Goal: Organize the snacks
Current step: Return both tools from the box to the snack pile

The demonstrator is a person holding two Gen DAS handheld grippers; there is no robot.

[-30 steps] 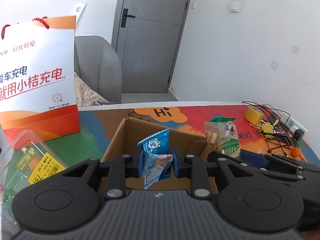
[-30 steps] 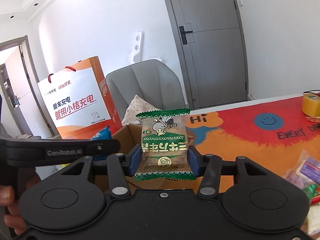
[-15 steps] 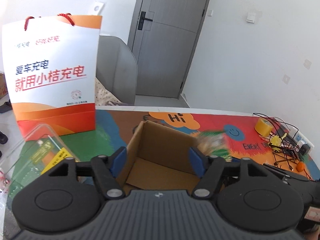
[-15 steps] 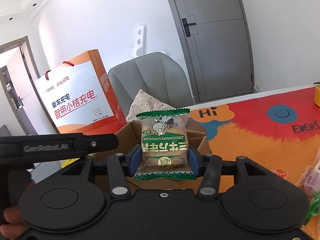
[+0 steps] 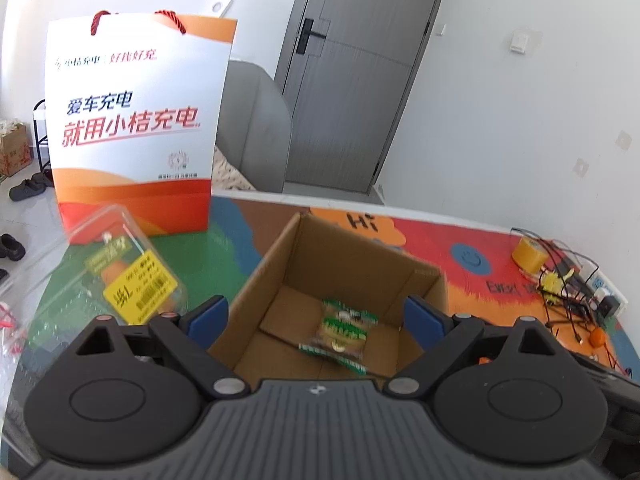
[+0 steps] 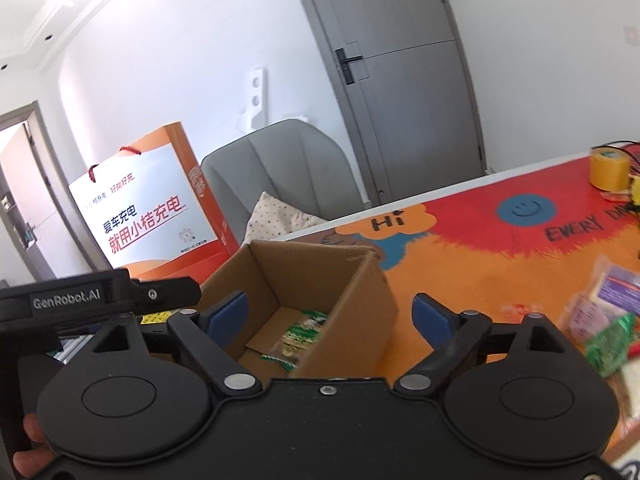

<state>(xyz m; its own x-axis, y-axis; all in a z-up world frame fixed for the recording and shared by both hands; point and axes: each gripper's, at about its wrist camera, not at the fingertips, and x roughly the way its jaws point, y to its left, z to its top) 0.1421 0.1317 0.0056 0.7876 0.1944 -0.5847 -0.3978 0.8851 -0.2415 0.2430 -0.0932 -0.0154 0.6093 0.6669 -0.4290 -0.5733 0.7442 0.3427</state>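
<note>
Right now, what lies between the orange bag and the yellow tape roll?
The open cardboard box, with a green snack packet inside. The right wrist view shows it between the bag and tape roll.

One open cardboard box (image 5: 348,276) near the tabletop's far edge, with one green snack packet (image 5: 342,334) visible inside; one paper bag (image 5: 136,128) at the far left corner; one clear plastic tray (image 5: 116,280) by the left edge; one yellow tape roll (image 5: 530,255) toward the right edge
</note>
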